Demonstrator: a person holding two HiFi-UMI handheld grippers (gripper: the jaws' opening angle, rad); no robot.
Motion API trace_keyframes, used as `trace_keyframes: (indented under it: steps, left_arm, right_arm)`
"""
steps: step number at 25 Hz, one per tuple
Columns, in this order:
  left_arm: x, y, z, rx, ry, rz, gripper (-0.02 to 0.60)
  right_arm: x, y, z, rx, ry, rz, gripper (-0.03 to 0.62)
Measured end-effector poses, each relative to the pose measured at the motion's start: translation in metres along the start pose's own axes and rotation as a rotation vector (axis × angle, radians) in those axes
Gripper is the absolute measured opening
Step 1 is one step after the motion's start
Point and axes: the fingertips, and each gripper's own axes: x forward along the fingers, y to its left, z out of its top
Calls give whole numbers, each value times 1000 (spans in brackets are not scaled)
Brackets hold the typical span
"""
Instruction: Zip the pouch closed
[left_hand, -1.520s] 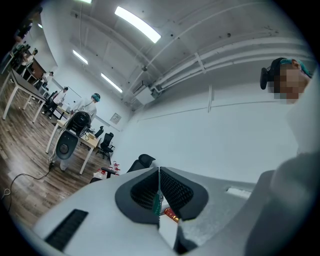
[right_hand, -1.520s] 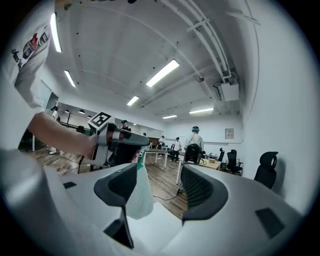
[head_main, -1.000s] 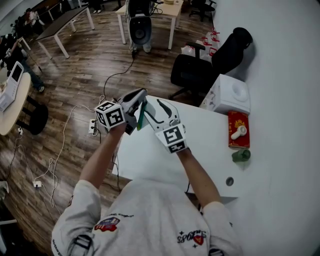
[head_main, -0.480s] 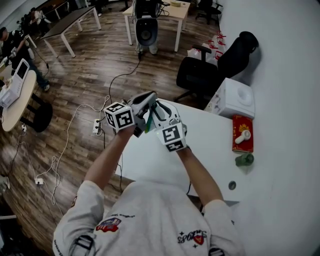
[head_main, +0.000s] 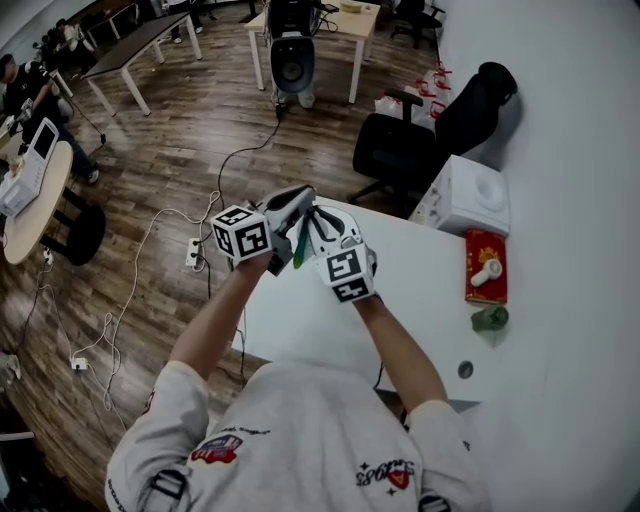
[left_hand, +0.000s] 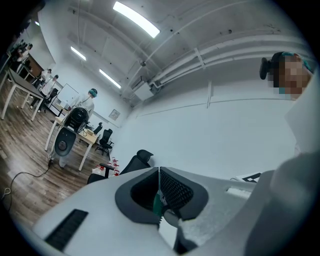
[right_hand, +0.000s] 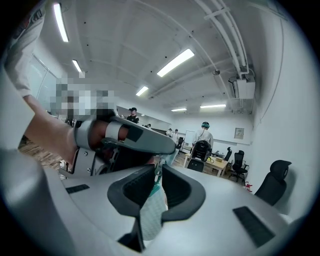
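Centre of the head view, above the upper-left corner of the white table (head_main: 300, 330): both claws brought nose to nose, crowded so tightly as to leave only a thin green sliver of the pouch (right_hand: 151, 217) on show there.

Left gripper (left_hand: 159, 196): clenched. Bites on a small dark-green bit of the pouch, low in the centre of its own view. Zipper pull or plain fabric edge, cannot tell. Everything else of the pouch cut off below the jaws there.

Right gripper (right_hand: 156, 187): jaws just been closing, now pinching a pale, fine-checked fold of the pouch hanging between the pads at the lower centre of its view, with greenish trim at the top of the fold. Lower end of the fold lost in shadow under the jaws. Just beyond, at centre left of that view, the other claw's grey body and the hand (right_hand: 47, 137) carrying it, blocking any stretch of pouch between the two.

No clear sight of the zipper line in any view; open or closed, cannot tell.

Right edge of the head view, on the table by the wall: a red box (head_main: 485, 265) with a small white object lying on it, too small to identify, and a green item (head_main: 489, 318) just below in the frame, likewise hard to make out.
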Motion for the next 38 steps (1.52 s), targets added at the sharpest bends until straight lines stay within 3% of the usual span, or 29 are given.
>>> trace_keyframes:
  steps: [12,38]
  left_arm:
    - [1,5,-17,23,45,0,11]
    - [2,-1,-12,-16,31,-39,9]
  right_arm:
    - [-7,2,-11,81,54,53,43]
    - [-19,1,-5,66,50,45,40]
